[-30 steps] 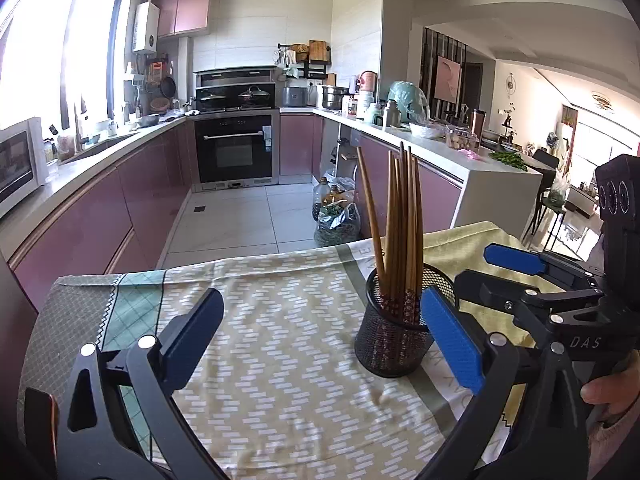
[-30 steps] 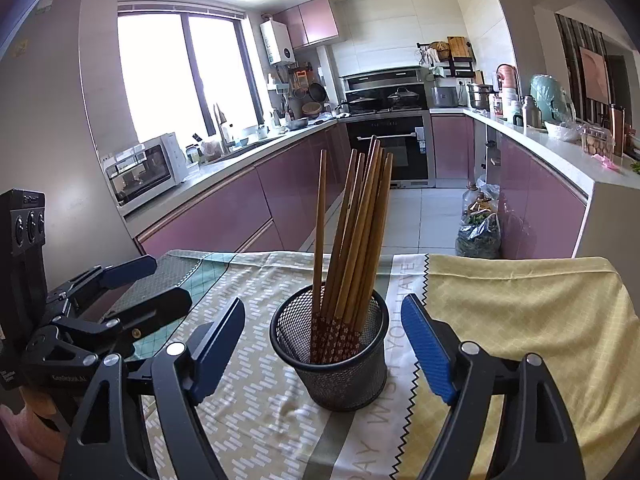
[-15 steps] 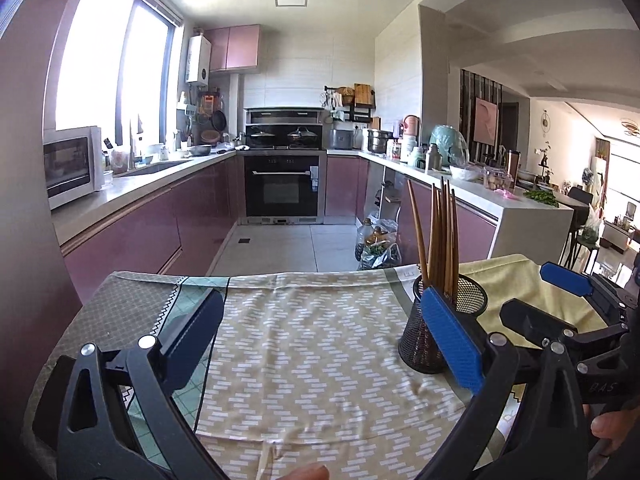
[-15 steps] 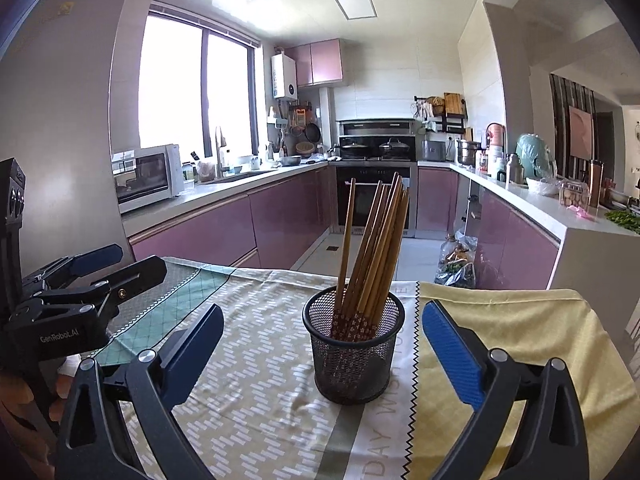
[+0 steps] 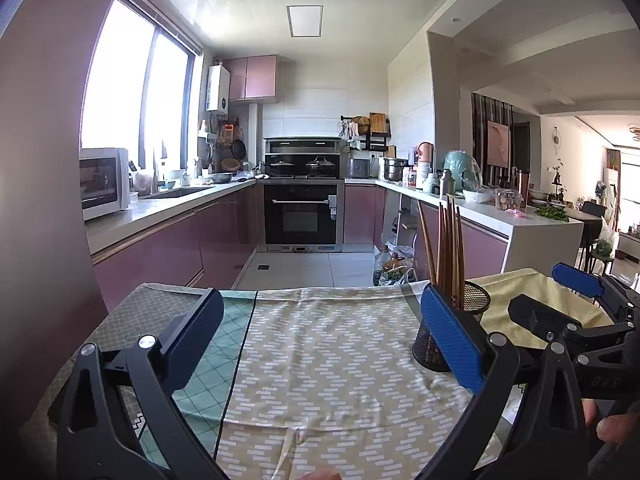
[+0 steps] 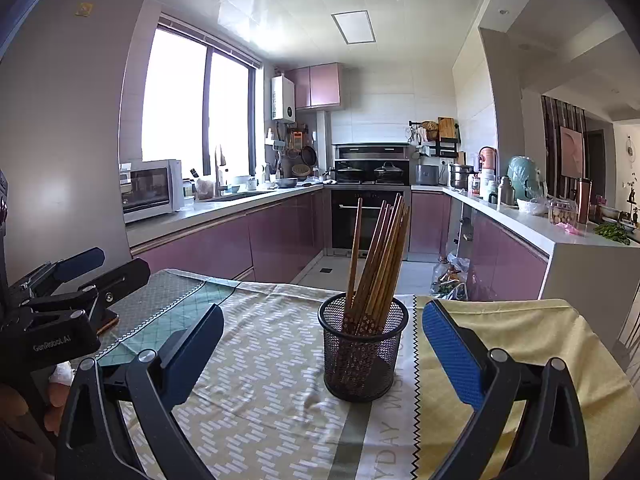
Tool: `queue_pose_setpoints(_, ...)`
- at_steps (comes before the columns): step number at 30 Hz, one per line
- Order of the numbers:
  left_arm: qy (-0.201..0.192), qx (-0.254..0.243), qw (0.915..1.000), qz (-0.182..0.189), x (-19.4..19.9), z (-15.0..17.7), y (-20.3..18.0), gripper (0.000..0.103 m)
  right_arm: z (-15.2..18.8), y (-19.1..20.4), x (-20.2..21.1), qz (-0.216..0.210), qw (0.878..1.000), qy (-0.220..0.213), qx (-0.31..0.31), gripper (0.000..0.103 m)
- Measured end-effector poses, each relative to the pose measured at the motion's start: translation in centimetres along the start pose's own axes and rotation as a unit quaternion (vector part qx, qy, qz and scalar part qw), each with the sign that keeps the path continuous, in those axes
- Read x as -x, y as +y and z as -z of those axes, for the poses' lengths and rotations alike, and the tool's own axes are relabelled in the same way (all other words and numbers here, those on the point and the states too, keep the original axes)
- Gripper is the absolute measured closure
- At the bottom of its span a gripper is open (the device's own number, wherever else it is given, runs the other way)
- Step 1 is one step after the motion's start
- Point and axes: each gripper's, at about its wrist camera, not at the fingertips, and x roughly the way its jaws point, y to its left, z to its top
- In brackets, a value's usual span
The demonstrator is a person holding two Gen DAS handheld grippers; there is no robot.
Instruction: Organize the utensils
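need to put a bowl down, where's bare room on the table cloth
Free: the white-dash cloth between the teal strip and the mesh holder; also the yellow cloth right of the holder. Crowded: around the holder of chopsticks, with both open grippers close by.

- The left gripper [image 5: 320, 336] was built of black angular arms, fastened with round silver screws.
- Ribbed blue pads [image 5: 450, 338] were fitted inside its fingers.
- The right gripper [image 6: 322, 350] was made alike, in black with blue pads [image 6: 450, 350].
- White lettering was printed on each black body, "GenRobot.AI" on the left one.
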Motion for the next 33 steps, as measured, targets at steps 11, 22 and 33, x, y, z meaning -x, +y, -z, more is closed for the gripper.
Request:
queue_pose_setpoints(11, -0.013, 0.002, 0.9999, -0.004, 1.6, 0.0, -0.1, 0.006, 0.0, 0.6, 1.1, -0.002, 1.000, -0.007, 0.003, 0.007)
queue_pose_setpoints(22, -0.011, 0.004, 0.9999, -0.007, 1.5, -0.1, 0.0, 0.006, 0.0, 0.8, 1.2, -0.003, 1.000, -0.008, 0.001, 0.007)
queue_pose_setpoints(33, -0.011, 0.004, 0.9999, -0.009, 1.3, -0.1, 0.0, 0.006, -0.1, 0.7, 1.2, -0.004, 1.000, -0.008, -0.002, 0.007)
